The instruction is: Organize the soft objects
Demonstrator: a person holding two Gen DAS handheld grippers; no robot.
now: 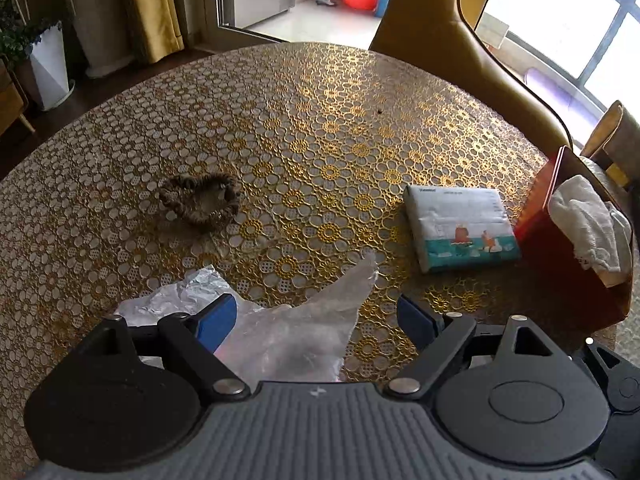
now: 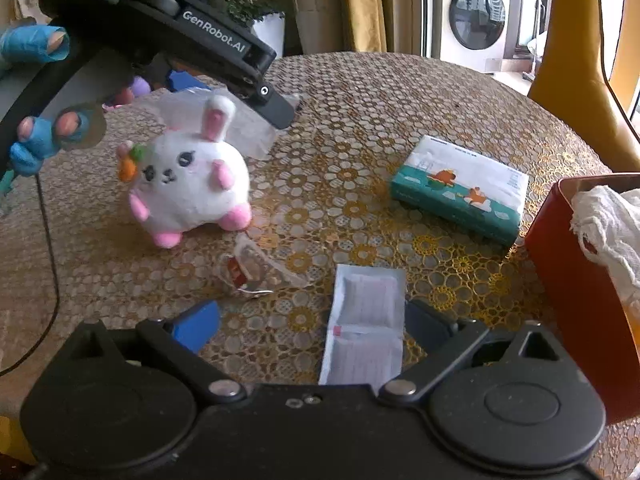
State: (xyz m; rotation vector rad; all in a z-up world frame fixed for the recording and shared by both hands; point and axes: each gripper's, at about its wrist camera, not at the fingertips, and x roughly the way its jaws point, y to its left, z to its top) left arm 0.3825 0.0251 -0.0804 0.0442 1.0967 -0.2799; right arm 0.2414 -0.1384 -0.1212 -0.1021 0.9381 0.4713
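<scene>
The left gripper (image 1: 316, 320) hangs with its blue pads wide apart over a crumpled clear plastic bag (image 1: 288, 332) on the round gold-lace worktop (image 1: 320, 120), seemingly lined up to pinch it. The right gripper (image 2: 312, 332) is likewise spread, a flat white sachet (image 2: 366, 328) lying between its fingers, untouched as far as I can tell. The red open box (image 2: 568, 292) at the worktop's edge already holds a white cloth (image 2: 608, 220), so it likely serves as the collecting bin. The white plush rabbit (image 2: 188, 176), the teal-and-white tissue pack (image 2: 460, 184) and the brown fabric scrunchie (image 1: 200, 200) lie loose, well apart from it.
</scene>
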